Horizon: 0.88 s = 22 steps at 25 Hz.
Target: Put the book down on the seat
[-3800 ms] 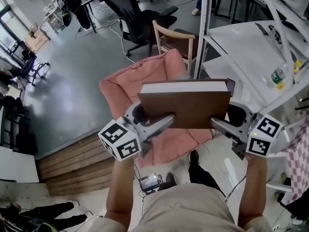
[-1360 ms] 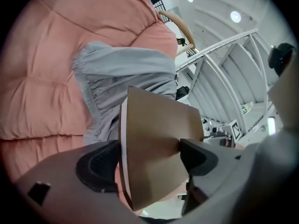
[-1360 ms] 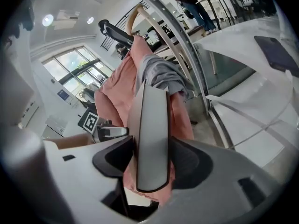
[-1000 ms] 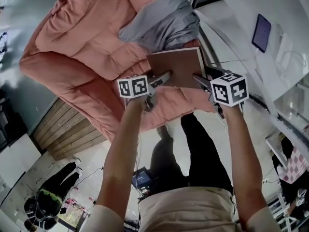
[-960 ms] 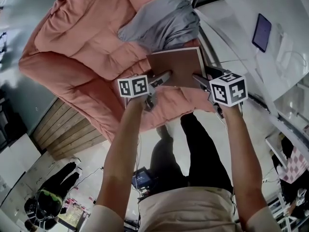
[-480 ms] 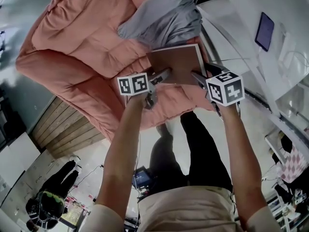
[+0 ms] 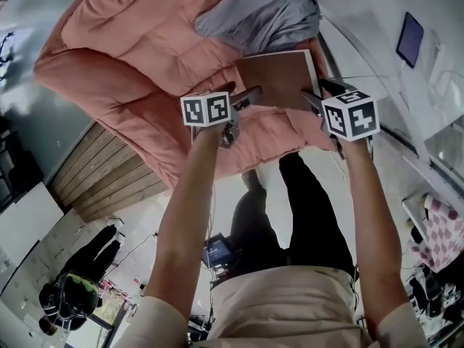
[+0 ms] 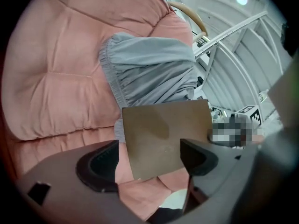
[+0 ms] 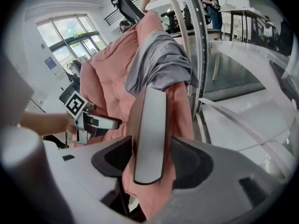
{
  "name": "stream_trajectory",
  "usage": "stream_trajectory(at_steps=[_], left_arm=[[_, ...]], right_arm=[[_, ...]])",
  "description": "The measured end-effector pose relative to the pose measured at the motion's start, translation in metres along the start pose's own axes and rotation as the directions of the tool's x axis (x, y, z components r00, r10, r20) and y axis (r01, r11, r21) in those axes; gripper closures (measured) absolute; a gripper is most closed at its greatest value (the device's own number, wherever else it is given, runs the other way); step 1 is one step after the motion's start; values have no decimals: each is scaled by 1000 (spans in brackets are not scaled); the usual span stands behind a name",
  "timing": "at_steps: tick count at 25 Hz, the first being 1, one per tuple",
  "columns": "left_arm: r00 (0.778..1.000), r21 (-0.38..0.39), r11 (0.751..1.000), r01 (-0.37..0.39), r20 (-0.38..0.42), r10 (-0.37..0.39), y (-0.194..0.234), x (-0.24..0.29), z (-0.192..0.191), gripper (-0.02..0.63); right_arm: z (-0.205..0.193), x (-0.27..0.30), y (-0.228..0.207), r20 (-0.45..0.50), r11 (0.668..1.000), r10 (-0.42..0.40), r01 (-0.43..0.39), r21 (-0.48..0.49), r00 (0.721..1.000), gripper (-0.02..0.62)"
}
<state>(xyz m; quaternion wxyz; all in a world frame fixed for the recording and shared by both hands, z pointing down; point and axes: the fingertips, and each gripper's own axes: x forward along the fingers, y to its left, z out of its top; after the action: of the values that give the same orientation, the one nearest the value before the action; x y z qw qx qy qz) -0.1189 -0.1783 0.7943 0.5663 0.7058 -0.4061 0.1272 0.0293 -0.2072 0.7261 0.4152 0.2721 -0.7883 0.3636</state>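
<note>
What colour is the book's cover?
Plain brown; the book shows best in the left gripper view.

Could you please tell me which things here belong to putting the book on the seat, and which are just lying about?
For the job:
book
pink cushioned seat

Lying about:
grey cloth on the seat
phone on the white table

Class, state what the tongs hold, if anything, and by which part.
Nothing is gripped. The right tongs have just been opening; the page edge of the book sits between their jaws with a gap. The left tongs are open, clamping nothing.
</note>
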Motion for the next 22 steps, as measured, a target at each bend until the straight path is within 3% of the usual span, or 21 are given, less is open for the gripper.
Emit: stream_trajectory(at_steps=[9,15,19,22], left_arm=[[997,70,997,-33,69,28,-26,-57,19,224],[990,143,990,-2,143,-18,-61,-100,44,224],[976,215,977,9,210,-55,-92,-121,64,225],[961,276,960,39,252,-111,-144,-164,71,237]], right_arm=[[12,-51,7,59,999,-46,47,-18,997,344],[40,-84,25,154,997,-45,53,-47,987,361],[57,-106,35,243,998,-13,29,-64,970,433],[69,-156,66,313,996,16,12,-86,950,490]])
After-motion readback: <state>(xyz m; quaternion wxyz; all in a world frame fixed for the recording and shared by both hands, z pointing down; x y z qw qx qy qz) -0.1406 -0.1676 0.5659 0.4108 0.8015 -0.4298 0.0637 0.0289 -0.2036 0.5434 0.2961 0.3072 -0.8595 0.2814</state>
